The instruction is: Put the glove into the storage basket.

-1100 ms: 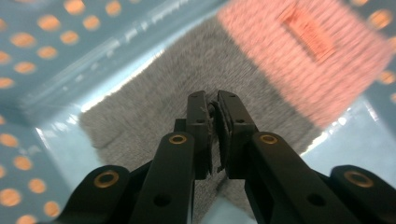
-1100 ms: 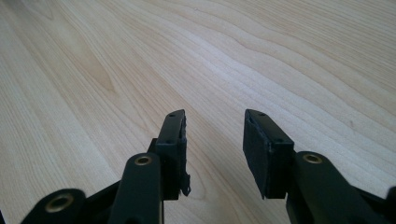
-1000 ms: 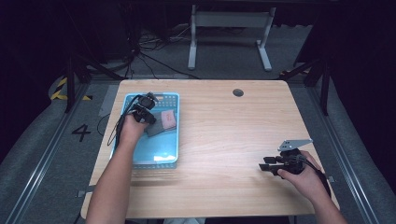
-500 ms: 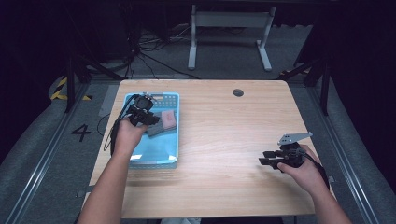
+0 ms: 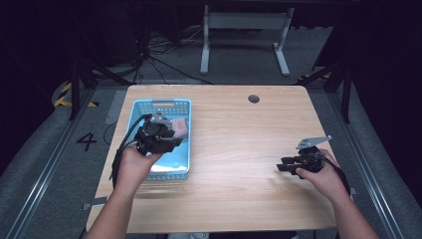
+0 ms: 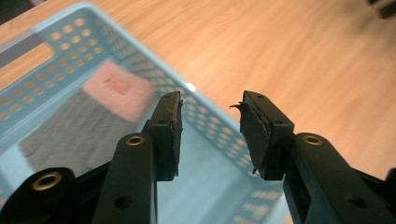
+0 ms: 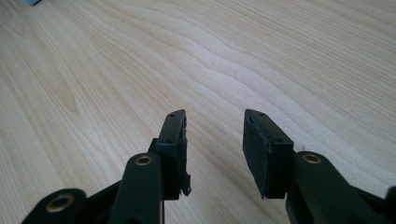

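Lifted clear, left claw (image 6: pixel 210 135) opened above cloth (image 6: pixel 88 119) in basket (image 6: pixel 219 140).

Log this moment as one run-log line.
left gripper: jaws just opening, empty, over basket | pink-grey cloth: in basket | right gripper: open, empty, above table

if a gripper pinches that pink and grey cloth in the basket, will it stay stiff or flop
The cloth lies flat and soft-edged on the floor of the basket, so it would probably droop from a pinch. Its fuzzy surface suggests the pads would hold it without slipping. It looks thin, so likely light; nothing about it would roll or tip.
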